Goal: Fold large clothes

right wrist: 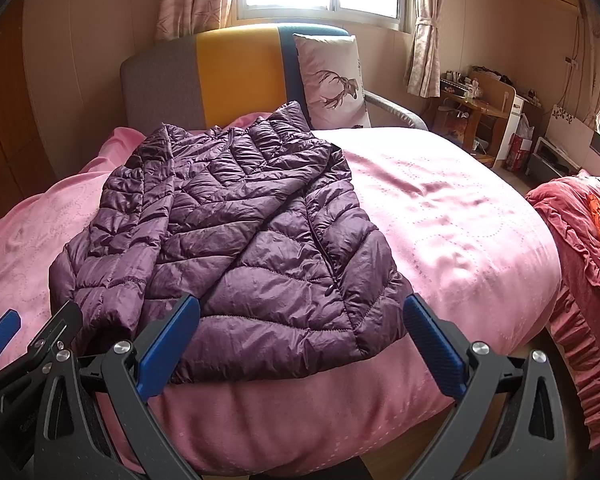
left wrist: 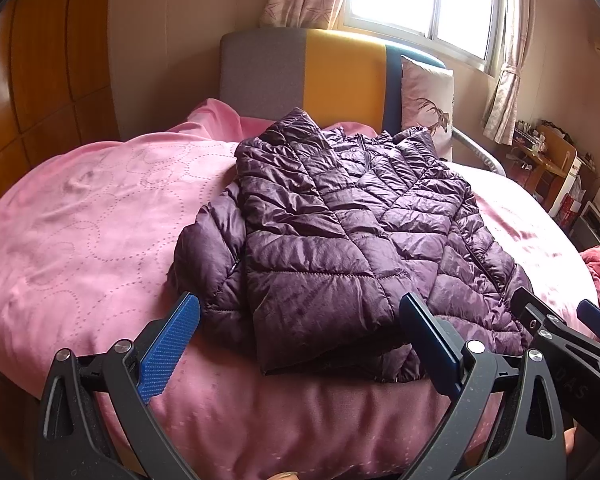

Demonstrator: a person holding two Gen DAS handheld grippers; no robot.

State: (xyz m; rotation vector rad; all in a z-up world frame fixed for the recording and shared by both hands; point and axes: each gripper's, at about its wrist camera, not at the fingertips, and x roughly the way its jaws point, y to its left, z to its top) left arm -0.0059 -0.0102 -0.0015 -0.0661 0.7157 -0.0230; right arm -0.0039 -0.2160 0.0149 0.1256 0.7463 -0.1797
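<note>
Left wrist view: the purple quilted jacket (left wrist: 340,232) lies in the middle of the frame on the pink bedspread (left wrist: 80,220), front up, with its hem toward the lower edge and its collar toward the grey, yellow and blue headboard (left wrist: 320,76) at upper centre. One side of it is laid over the front. The left claw (left wrist: 300,328) is spread wide at the bottom of the frame, gripping nothing, its blue fingertips (left wrist: 168,344) on either side of the jacket's hem. The right claw (left wrist: 560,316) shows at the lower right edge, also with its fingers apart and holding nothing.

In the right wrist view the jacket (right wrist: 236,232) fills the centre left, and the right claw (right wrist: 300,328) gapes wide just before the hem. A pillow with a deer print (right wrist: 332,80) leans on the headboard at upper centre, and a red ruffled blanket (right wrist: 580,248) sits at the right edge.
</note>
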